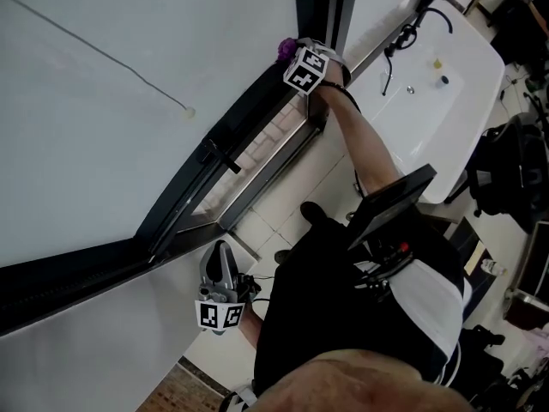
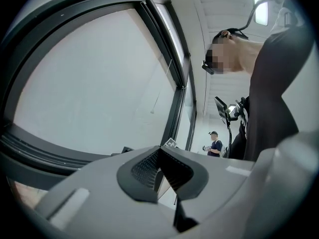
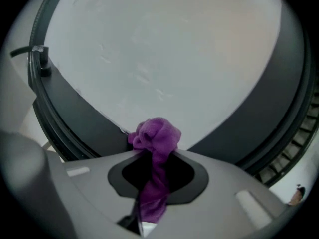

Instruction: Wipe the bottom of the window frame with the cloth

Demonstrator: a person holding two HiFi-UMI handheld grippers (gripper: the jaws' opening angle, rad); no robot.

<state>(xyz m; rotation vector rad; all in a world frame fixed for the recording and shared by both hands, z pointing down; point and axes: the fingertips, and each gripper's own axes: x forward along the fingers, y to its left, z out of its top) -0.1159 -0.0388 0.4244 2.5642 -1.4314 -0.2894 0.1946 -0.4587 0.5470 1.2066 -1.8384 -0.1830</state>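
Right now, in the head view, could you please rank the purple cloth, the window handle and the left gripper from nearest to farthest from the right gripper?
1. Purple cloth: clamped in the right gripper, at the top.
2. Window handle: lower left, on the dark window frame.
3. Left gripper: bottom, beside the person's hip.

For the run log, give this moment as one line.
right hand-held gripper: shut on cloth at frame | left hand-held gripper: shut, empty
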